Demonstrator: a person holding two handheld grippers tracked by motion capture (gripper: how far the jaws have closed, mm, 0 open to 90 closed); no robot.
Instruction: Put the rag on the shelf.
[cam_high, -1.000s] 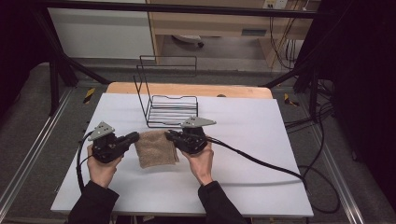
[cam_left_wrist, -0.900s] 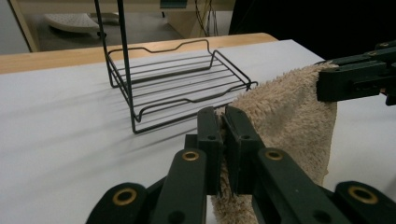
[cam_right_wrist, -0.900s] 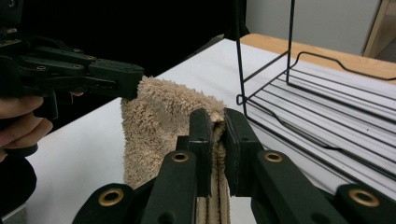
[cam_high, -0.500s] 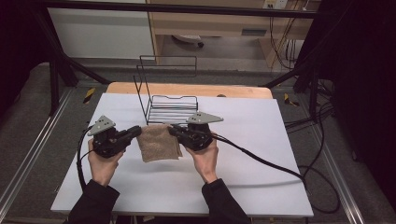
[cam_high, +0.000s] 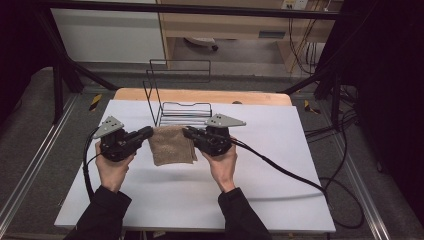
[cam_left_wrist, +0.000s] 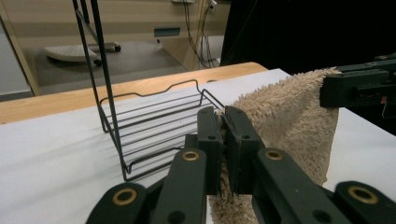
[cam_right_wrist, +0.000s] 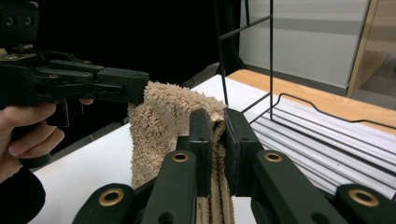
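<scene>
A folded tan towel hangs above the white table, held by its two upper corners. My left gripper is shut on the towel's left corner, and my right gripper is shut on the right corner. In the left gripper view the jaws pinch the fluffy towel at its edge, with the other gripper clamping the far corner. In the right gripper view the towel droops between my own gripper and the other gripper.
A black wire rack stands just behind the towel on the table, with a tall wire back. A wooden board runs along the table's far edge. A thick black cable trails from the right gripper across the table's right side.
Both hands have lifted the towel upward off the table and a little toward the rack; it hangs more freely now.
</scene>
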